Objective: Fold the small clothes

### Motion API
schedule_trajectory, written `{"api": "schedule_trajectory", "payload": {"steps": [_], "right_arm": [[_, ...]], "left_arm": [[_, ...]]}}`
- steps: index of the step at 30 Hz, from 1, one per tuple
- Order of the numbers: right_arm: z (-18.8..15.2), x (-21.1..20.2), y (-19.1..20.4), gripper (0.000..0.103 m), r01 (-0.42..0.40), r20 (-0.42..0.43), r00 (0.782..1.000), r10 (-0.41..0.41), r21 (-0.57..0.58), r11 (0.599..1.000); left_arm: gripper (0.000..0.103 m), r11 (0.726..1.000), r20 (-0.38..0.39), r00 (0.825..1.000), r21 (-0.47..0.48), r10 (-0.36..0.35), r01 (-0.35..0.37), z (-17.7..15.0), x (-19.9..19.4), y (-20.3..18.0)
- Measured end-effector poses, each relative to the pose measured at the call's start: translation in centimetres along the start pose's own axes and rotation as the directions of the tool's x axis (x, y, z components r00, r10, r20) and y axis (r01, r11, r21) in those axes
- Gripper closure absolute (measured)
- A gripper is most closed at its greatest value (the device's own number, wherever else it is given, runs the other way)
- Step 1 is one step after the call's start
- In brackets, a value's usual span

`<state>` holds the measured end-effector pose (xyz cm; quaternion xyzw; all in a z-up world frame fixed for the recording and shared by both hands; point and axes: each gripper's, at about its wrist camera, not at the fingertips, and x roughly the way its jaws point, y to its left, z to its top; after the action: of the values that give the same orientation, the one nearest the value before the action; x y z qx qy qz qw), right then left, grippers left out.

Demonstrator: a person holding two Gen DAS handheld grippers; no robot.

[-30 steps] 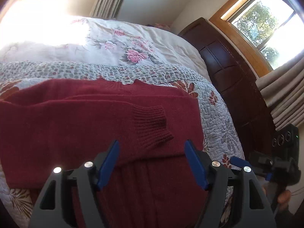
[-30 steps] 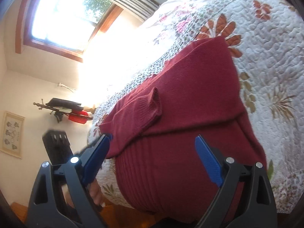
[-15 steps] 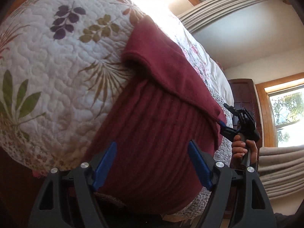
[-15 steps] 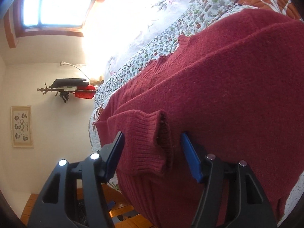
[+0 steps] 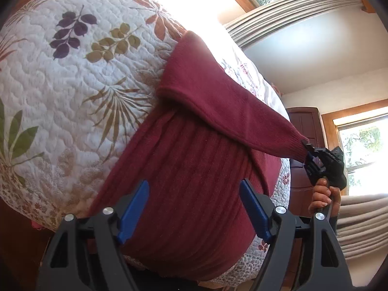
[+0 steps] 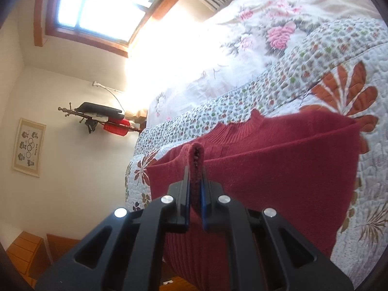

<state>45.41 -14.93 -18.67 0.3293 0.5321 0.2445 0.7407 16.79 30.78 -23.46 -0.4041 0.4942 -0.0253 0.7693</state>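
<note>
maroon sweater (image 5: pixel 194 181) lying on the quilted leaf-print bedspread (image 5: pixel 72 84) of a bed, its ribbed body hanging over the near edge. left gripper (image 5: pixel 194 208), seen from its own wrist camera, poised above the ribbed body with its blue-padded fingers (image 5: pixel 132 208) spread wide apart and nothing between them. right gripper (image 6: pixel 195 169), seen from its own wrist camera, with fingers pressed together on the ribbed cuff (image 6: pixel 195 155) of one sleeve, the cuff's edge standing up between the pads. in the left wrist view the same gripper (image 5: pixel 309 151) appears at the right, held by a hand (image 5: pixel 323 197), with the sleeve (image 5: pixel 230 97) drawn taut from the shoulder fold across the sweater body to the clamped cuff and lifted clear of the body at that end. right wrist view: ribbed collar (image 6: pixel 232 133) lying toward the small-flowered border of the bedspread, beyond it a pale sheet with pink roses (image 6: pixel 266 31); a folded layer of the sweater forms a straight edge running across to the right. background: wood-framed window (image 6: pixel 97 7), framed picture (image 6: pixel 29 148) on the wall, dark wooden headboard (image 5: pixel 303 145) and pleated curtains (image 5: pixel 291 12).
</note>
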Motion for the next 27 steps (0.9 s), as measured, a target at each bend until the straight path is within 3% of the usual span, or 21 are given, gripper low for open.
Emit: {"api": "schedule_trajectory", "payload": {"steps": [5,8,11,21,24,25,27], "right_arm": [[-1.3,-3.9,-5.2,0.097,0.068,0.082,0.994,-0.074,0.072,0.995],[-2.5,-3.6,-8.7,0.097,0.123,0.069,0.989,-0.132,0.114,0.986],[-3.4,-2.7,-11.9,0.097,0.127,0.043,0.990,-0.135,0.157,0.979],[-3.9,0.0,-16.6,0.097,0.180,-0.004,0.983,-0.183,0.220,0.959],[-4.1,0.3,-17.2,0.094,0.168,-0.009,0.985,-0.170,0.232,0.958],[-4.1,-0.4,-16.7,0.087,0.167,0.003,0.985,-0.172,0.225,0.960],[-3.6,-2.4,-15.8,0.081,0.173,0.078,0.978,-0.194,0.215,0.961]], "left_arm": [[0.026,1.000,-0.028,1.000,0.017,0.010,-0.010,0.8,1.5,-0.9],[0.026,0.999,-0.041,0.999,0.047,0.010,-0.008,1.3,2.3,-1.5],[0.026,0.995,-0.051,0.998,0.100,0.032,-0.027,1.9,2.9,-2.8],[0.026,0.974,-0.051,0.999,0.226,0.003,0.008,6.5,4.8,-6.8],[0.026,0.970,-0.055,0.997,0.237,-0.048,0.060,9.9,6.2,-8.4],[0.026,0.970,-0.064,0.995,0.223,-0.080,0.092,11.3,6.8,-8.7],[0.026,0.970,-0.084,0.985,0.175,-0.153,0.166,13.9,8.2,-8.6]]}}
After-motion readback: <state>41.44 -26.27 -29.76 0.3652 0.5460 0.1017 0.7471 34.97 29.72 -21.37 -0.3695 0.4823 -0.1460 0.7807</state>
